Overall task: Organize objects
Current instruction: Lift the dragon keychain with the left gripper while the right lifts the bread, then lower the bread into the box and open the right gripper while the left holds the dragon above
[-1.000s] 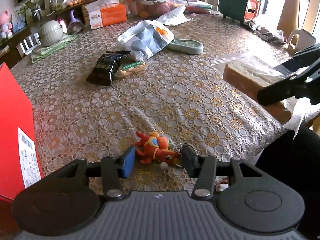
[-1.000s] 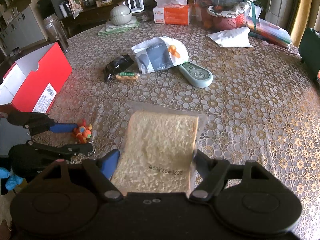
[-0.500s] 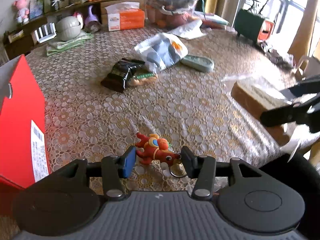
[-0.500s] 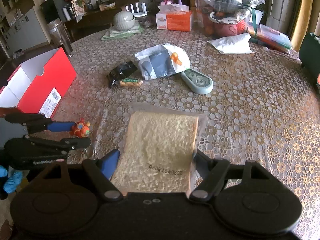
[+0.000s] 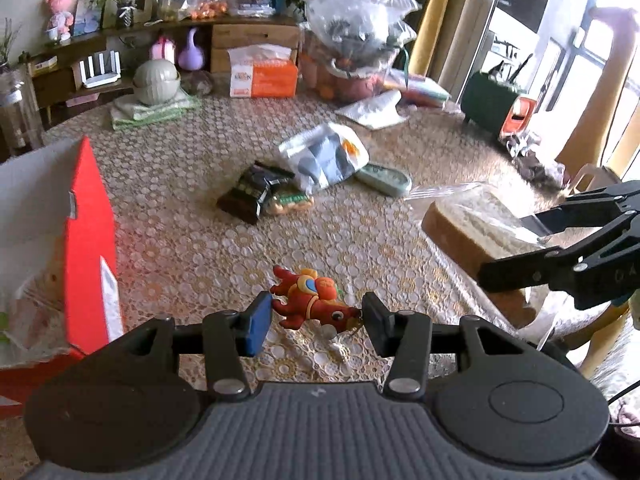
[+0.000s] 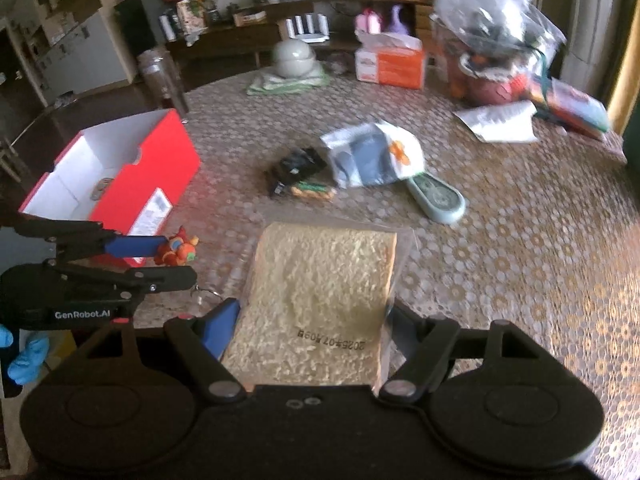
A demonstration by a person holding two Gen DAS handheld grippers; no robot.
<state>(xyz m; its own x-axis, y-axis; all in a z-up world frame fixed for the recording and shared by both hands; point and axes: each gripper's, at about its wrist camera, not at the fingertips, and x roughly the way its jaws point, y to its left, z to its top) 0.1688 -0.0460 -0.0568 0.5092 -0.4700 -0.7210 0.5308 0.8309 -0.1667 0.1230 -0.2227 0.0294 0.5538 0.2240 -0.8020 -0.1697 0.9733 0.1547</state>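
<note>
My left gripper [image 5: 316, 320] is shut on a small red dragon toy keychain [image 5: 310, 302] and holds it above the lace tablecloth, just right of the open red shoebox [image 5: 86, 240]. My right gripper [image 6: 316, 328] is shut on a bagged slice of bread [image 6: 324, 288] and holds it above the table. In the right wrist view the left gripper [image 6: 176, 258] with the toy [image 6: 178, 249] is at the left, beside the red box [image 6: 120, 176]. In the left wrist view the right gripper [image 5: 516, 248] with the bread [image 5: 476, 228] is at the right.
On the table lie a black snack packet [image 5: 256, 192], a white and grey bag [image 5: 324, 158], a green oval device [image 5: 384, 179], an orange tissue box [image 5: 264, 72], a grey-green pot on a folded cloth [image 5: 154, 88] and a big clear bag [image 5: 352, 40].
Both grippers have risen with their loads. The left one has lifted the toy off the table and moved toward the red box. The bread stays in the right gripper.
</note>
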